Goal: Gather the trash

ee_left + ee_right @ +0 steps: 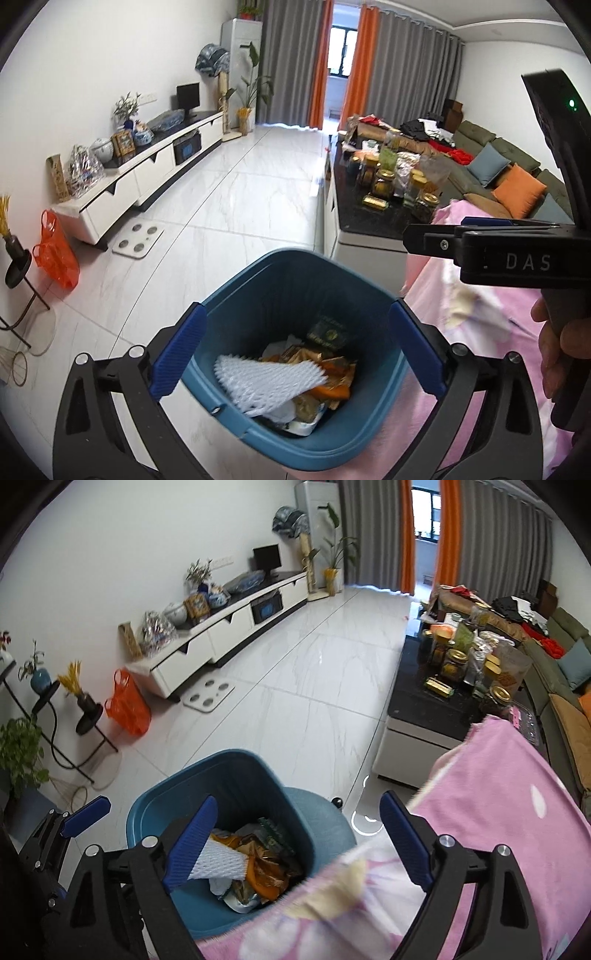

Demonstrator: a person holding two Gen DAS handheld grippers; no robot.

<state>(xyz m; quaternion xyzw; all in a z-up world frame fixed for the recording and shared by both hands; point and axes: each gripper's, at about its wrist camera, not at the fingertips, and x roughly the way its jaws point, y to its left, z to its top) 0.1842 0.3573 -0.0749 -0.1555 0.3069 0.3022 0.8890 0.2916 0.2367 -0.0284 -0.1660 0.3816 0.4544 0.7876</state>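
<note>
Partly hidden bin (236, 775), blurred pink blanket (491, 794)

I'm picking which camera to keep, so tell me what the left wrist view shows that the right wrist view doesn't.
Only the left wrist view shows the right gripper's black body marked DAS, the hand holding it, and the orange cushion on the sofa.

Only the right wrist view shows the blue vase on the plant stand, the leafy plant at the left edge, and the left gripper from the side.

Both show the blue bin with the white foam net on top, the pink blanket, the orange bag and the jars.
</note>
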